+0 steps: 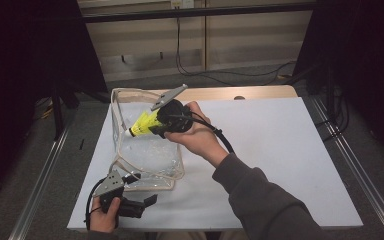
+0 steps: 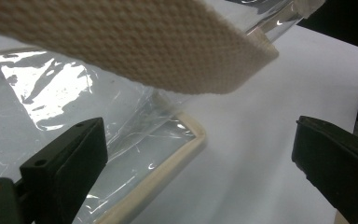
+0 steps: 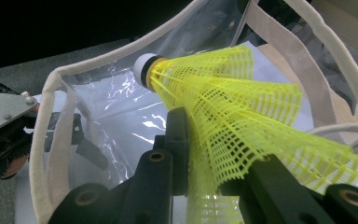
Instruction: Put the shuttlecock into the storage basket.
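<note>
White table top (image 1: 280,150) on a wood-edged bench, grey floor around it, dark curtains on both sides, a cable trailing along the back wall.

Left: left gripper (image 1: 147,201) low at the near left corner of the table, lying level, held in the person's left hand (image 1: 102,215). Jaws stand wide apart with nothing pinched between them. In the left gripper view the clear plastic bag (image 2: 51,107) sits just ahead, its woven cream strap (image 2: 135,42) hanging across above the jaws.

Centre: bag stands open on the table, cream piping round the rim.

Right: right gripper (image 1: 150,125) over the bag mouth, jaws clamped on the skirt of a yellow shuttlecock (image 3: 233,116). White cork tip (image 3: 144,67) points into the bag opening.
</note>
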Available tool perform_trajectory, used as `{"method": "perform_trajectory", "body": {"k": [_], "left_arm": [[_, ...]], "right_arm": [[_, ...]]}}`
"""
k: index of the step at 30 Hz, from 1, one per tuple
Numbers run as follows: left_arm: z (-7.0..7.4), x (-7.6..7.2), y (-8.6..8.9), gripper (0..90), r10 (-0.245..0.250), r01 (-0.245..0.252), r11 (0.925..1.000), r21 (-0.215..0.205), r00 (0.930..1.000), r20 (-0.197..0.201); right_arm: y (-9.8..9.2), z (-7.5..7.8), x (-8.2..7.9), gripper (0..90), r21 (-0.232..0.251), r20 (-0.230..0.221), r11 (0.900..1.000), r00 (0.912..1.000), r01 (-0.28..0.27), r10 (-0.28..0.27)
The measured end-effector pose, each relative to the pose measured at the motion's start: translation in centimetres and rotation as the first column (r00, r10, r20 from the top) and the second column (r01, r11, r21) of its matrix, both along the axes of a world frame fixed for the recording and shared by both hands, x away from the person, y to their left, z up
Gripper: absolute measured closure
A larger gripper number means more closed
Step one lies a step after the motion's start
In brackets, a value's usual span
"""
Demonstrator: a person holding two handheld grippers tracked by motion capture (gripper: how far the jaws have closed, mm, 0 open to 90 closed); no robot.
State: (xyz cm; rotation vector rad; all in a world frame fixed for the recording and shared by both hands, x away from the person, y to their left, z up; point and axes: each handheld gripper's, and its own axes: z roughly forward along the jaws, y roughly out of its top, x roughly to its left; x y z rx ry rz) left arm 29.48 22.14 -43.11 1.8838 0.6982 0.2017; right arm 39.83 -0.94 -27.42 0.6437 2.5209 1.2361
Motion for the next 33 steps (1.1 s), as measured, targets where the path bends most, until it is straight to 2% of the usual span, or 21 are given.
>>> {"method": "perform_trajectory", "body": {"k": [22, 33], "left_arm": [[0.0, 0.0, 0.0, 3.2, 0.007, -0.007, 1.0, 0.003, 1.0, 0.002], [0.0, 0.0, 0.0, 3.1, 0.005, -0.005, 1.0, 0.0, 1.0, 0.001]], "right_arm": [[1.9, -0.5, 0.3, 78.3, -0.028, 0.005, 1.0, 1.0, 0.006, -0.006], [3.0, -1.0, 0.5, 78.3, -0.06, 0.007, 0.998, 1.0, 0.003, -0.002]]}}
